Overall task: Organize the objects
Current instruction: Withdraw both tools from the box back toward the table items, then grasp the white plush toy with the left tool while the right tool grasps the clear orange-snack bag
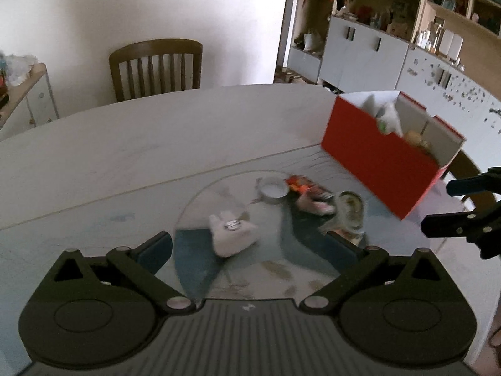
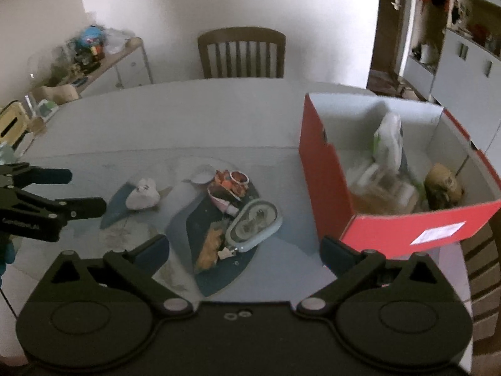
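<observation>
No text is being shown clearly enough to be read; a white label (image 2: 437,232) is being displayed on the red box (image 2: 325,188), its print blurred.

Lay scattered on the glass tabletop (image 2: 281,116): 1 small white pouch (image 2: 143,198) toward the left, resting flat; 1 shallow white dish (image 2: 203,176) beyond the middle; 1 crumpled orange-and-red packet (image 2: 230,183) just beside that dish; 1 pale blue oval case (image 2: 254,220) with a clear face, tilted against a yellow-orange packet (image 2: 210,247). Stood open at the right edge: 1 red cardboard box (image 2: 325,172), white inside, holding a white-and-green bag (image 2: 388,139) upright and a brown lump (image 2: 443,181) in the near corner.
</observation>
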`<state>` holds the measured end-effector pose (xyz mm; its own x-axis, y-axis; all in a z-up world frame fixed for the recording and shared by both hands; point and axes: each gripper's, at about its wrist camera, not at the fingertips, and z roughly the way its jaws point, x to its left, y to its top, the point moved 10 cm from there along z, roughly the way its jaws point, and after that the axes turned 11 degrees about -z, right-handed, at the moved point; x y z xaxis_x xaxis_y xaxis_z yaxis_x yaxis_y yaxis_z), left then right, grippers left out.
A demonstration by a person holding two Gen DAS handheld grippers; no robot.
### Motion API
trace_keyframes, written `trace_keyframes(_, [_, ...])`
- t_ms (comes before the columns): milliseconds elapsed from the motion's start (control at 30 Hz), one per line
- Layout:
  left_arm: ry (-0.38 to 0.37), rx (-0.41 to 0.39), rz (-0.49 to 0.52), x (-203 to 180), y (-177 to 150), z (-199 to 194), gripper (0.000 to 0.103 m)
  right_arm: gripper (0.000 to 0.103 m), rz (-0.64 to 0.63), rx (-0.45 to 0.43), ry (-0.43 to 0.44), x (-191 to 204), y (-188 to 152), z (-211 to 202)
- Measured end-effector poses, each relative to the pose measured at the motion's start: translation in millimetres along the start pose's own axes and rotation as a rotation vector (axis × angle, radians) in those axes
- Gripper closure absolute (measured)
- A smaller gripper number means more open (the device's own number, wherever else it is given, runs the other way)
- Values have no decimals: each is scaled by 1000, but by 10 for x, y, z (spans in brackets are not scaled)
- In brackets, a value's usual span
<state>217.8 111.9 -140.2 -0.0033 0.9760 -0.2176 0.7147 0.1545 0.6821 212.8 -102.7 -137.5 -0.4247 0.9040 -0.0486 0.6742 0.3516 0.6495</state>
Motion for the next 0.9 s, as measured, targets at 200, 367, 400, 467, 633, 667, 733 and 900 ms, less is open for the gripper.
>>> trace_keyframes(200, [-1,17,13,147,-90,210,0,1,16,59,-17,101,-134,253])
trace_keyframes(367, [-10,52,33,145,-132,437,0,2,51,93,-8,203,-212,450])
trace_keyframes(400, [-12,56,35,146,-133,481,0,3,53,95,-6,223,-213,483])
trace_keyframes(467, [-11,65,36,156,-130,567,0,5,58,105,4,276,-222,554])
trace_keyframes(633, [-1,76,52,156,-105,748,0,10,86,130,35,369,-247,713])
trace_keyframes(667, [2,78,56,154,-100,775,0,12,95,137,40,378,-257,740])
trace_keyframes(733, [10,83,65,156,-97,843,0,15,110,152,46,387,-278,788])
trace_keyframes(900, [13,103,62,175,-91,977,0,22,133,189,30,376,-330,894])
